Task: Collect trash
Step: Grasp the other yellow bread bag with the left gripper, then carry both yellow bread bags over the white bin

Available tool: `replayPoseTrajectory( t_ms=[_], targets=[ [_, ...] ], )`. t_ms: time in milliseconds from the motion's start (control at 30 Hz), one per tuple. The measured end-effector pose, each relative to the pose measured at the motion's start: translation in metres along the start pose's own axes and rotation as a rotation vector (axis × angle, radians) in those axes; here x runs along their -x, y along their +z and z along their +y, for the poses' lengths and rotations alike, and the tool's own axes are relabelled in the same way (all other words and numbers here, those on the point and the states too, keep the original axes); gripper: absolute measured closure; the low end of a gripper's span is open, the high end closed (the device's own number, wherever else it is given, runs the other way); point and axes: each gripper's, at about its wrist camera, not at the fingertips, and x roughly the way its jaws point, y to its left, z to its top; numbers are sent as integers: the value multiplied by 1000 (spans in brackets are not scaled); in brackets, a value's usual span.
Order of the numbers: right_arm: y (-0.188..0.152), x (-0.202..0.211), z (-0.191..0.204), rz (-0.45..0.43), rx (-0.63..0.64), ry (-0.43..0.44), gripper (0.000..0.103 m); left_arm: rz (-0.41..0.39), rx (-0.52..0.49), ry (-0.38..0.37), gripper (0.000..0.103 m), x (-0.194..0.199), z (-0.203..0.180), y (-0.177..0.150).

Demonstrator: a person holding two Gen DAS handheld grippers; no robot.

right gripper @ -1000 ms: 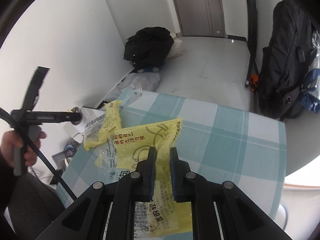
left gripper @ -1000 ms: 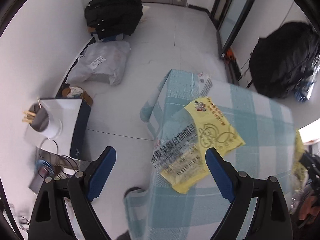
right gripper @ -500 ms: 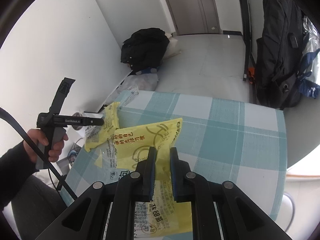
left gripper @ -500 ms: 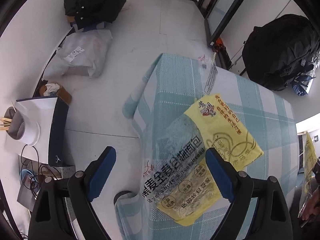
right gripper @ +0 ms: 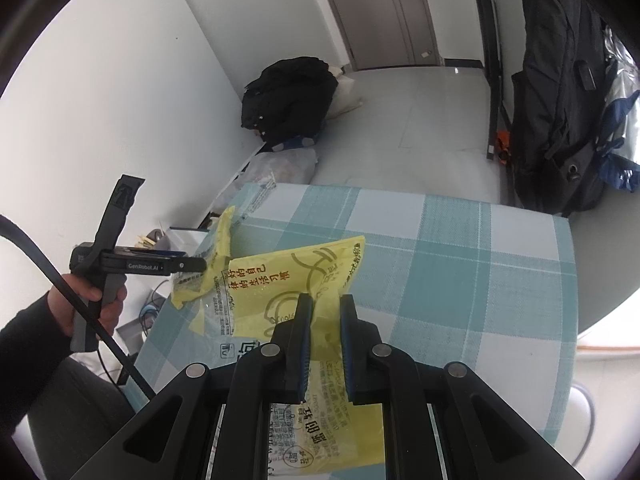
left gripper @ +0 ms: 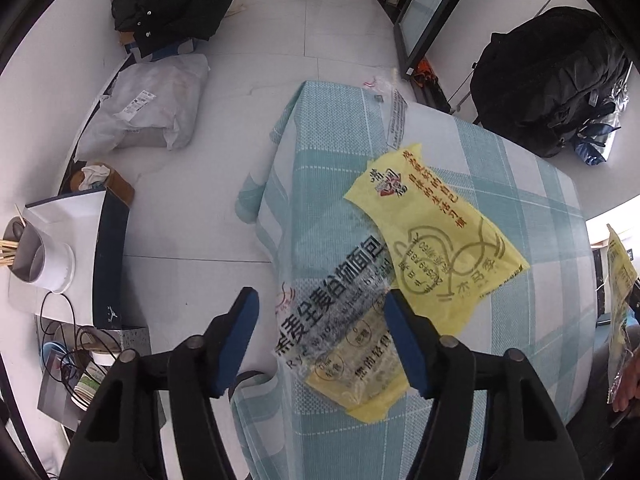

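Observation:
A yellow and clear bread wrapper (left gripper: 384,280) lies flat on the teal checked tablecloth (left gripper: 532,208) near its left edge. My left gripper (left gripper: 320,304) is open, its fingers straddling the wrapper's clear end from just above. My right gripper (right gripper: 323,304) is shut on a second yellow wrapper (right gripper: 296,280) and holds it lifted over the table; that wrapper also shows at the right edge of the left wrist view (left gripper: 620,276). The left gripper (right gripper: 188,266) shows in the right wrist view beside the first wrapper (right gripper: 204,276).
A small clear wrapper (left gripper: 394,112) lies at the table's far corner. On the floor are a black bag (left gripper: 172,0), a grey parcel (left gripper: 148,108), a white box with a cup of sticks (left gripper: 44,256). A black backpack (left gripper: 552,76) hangs at the right.
My left gripper has come lower and closer over the bread wrapper, and its fingers have narrowed somewhat. My right gripper keeps its hold on the second wrapper, roughly in place.

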Motion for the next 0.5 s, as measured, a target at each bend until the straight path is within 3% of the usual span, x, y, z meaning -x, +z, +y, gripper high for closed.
replayPoseTrajectory(
  t_ms=[167,300,500],
  targets=[
    [1,3,1,-10,-1,0,90,-5,29,-15,75,5,-1,-3],
    [-1,7,1,-16,-2,-2,90,-20,35,27,93,11,-2,-6],
    [-2,14,3,-32,1,-1,90,-20,23,95,98,16,-9,-11]
  ],
)
